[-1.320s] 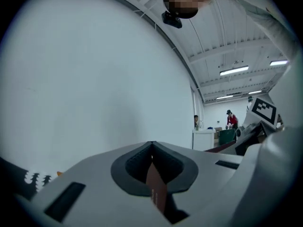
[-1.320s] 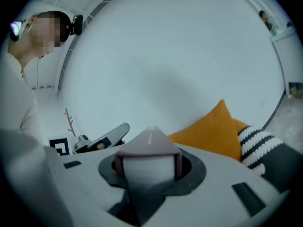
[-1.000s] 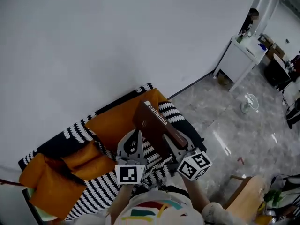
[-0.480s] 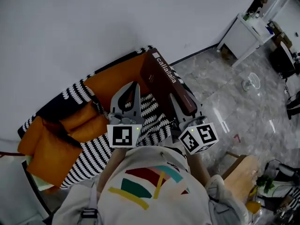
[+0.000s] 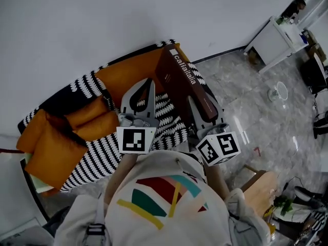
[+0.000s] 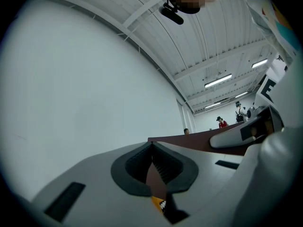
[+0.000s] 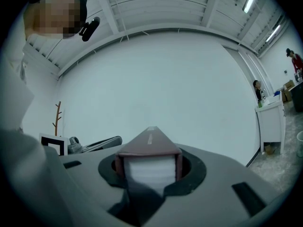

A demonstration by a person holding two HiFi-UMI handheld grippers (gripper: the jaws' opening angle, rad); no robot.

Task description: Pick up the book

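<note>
The right gripper (image 5: 199, 106) is clamping the near end of the dark brown hardcover book (image 5: 180, 78), so it is hanging apparently clear of the orange, zebra-striped sofa (image 5: 120, 70), slanting toward eleven o'clock. The left gripper (image 5: 146, 86), at its nine o'clock, is idling with jaws pressed together. White spine lettering and pale pages are showing.

Two grippers are showing: the left gripper (image 5: 148, 84) and the right gripper (image 5: 193, 102). One book (image 5: 180, 78) is showing with them. One sofa (image 5: 128, 70) is carrying one striped blanket (image 5: 97, 158) and what are looking like three orange cushions (image 5: 48, 152), though that count is proving hard to settle. One white cabinet (image 5: 274, 37) and one wooden chair (image 5: 261, 188) are standing on the floor.
</note>
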